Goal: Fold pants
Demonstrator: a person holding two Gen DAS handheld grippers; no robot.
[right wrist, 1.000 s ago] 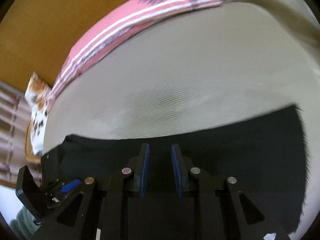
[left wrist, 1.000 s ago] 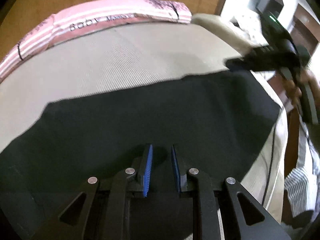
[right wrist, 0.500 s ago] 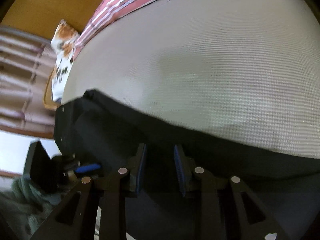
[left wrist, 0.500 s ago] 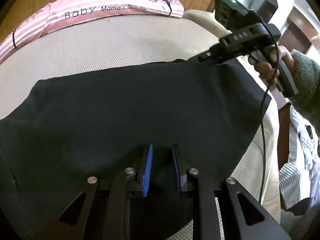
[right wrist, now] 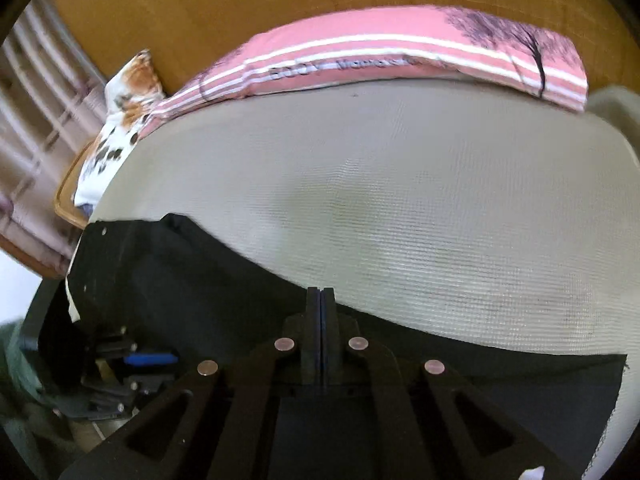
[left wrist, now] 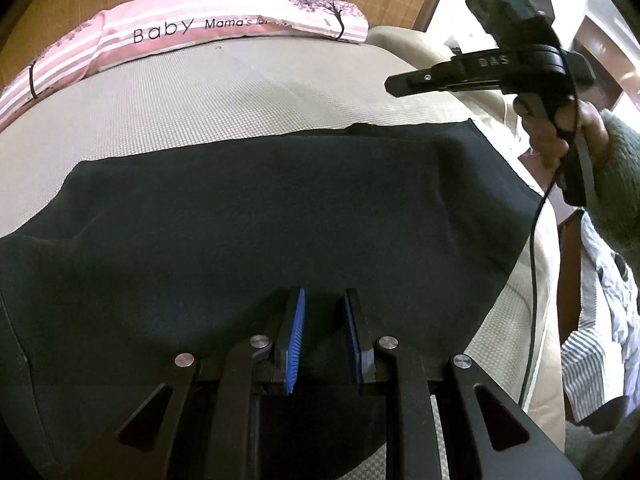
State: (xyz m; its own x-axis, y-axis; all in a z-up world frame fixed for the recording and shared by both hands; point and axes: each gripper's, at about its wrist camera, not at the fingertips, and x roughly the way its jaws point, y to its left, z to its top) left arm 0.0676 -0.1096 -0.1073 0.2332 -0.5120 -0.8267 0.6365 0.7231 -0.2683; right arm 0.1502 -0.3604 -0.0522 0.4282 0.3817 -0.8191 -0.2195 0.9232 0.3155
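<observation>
Pants (left wrist: 280,220): black, flat on the bed (left wrist: 240,88), long axis left-right.
Left gripper (left wrist: 322,336): over the near edge, slightly parted, grasp unclear.
Right gripper (right wrist: 321,336): clenched empty, above the far edge.

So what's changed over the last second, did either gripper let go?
The right gripper has just closed with nothing between its pads and lifted clear of the black pants. The left gripper kept its narrow gap over the cloth; the pants lie spread on the bed.

Bed: beige mattress (left wrist: 224,92). 1 pink striped pillow (left wrist: 224,30) at wooden headboard (right wrist: 248,4). 1 floral pillow (right wrist: 120,116) beside it. Striped cloth (left wrist: 588,360) off bed edge.
</observation>
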